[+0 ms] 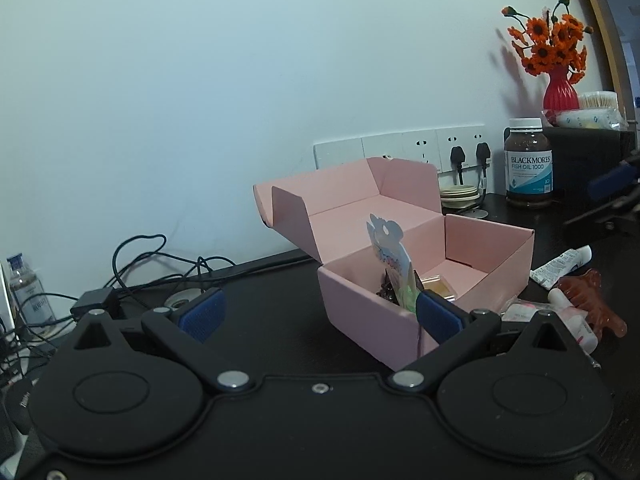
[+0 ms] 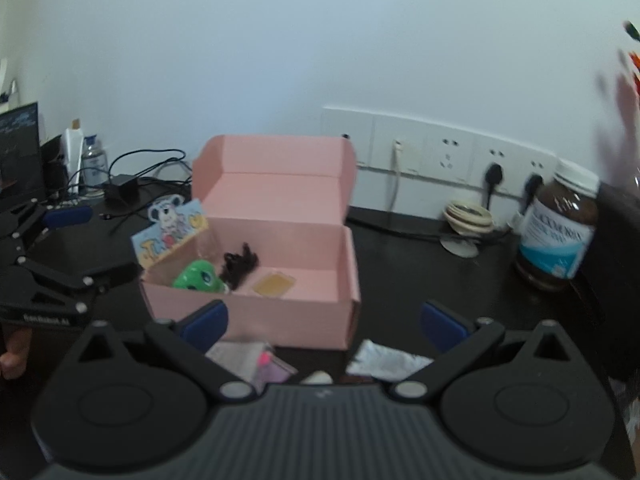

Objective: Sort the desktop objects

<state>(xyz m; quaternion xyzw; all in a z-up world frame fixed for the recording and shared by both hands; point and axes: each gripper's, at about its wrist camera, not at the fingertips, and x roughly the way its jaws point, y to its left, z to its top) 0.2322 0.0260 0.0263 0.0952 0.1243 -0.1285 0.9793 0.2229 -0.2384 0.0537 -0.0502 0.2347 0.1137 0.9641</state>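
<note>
Pink box (image 2: 280,312) open mid-tabletop (image 1: 260,320), already holding card (image 2: 170,236), green toy (image 2: 198,276), dark clump (image 2: 240,264), yellow packet (image 2: 274,283). Tube (image 1: 560,266), amber toy (image 1: 592,304), packets (image 2: 390,360) remain outside, near right. Left claw (image 1: 320,312) and right claw (image 2: 322,322) both wide, empty.

pink box (image 2: 256,308) lid up | green toy (image 2: 198,276) inside (left end) | right gripper (image 2: 324,322) fingers (image 2: 206,320) spread, empty

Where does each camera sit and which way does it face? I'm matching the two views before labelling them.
Left wrist: on the left gripper, jaws open, aimed at the pink box's corner from its left; right gripper at far right.
Right wrist: on the right gripper, jaws open, facing the box front; left gripper and a hand at left.
Shared: box, fish oil bottle, wall sockets.
</note>
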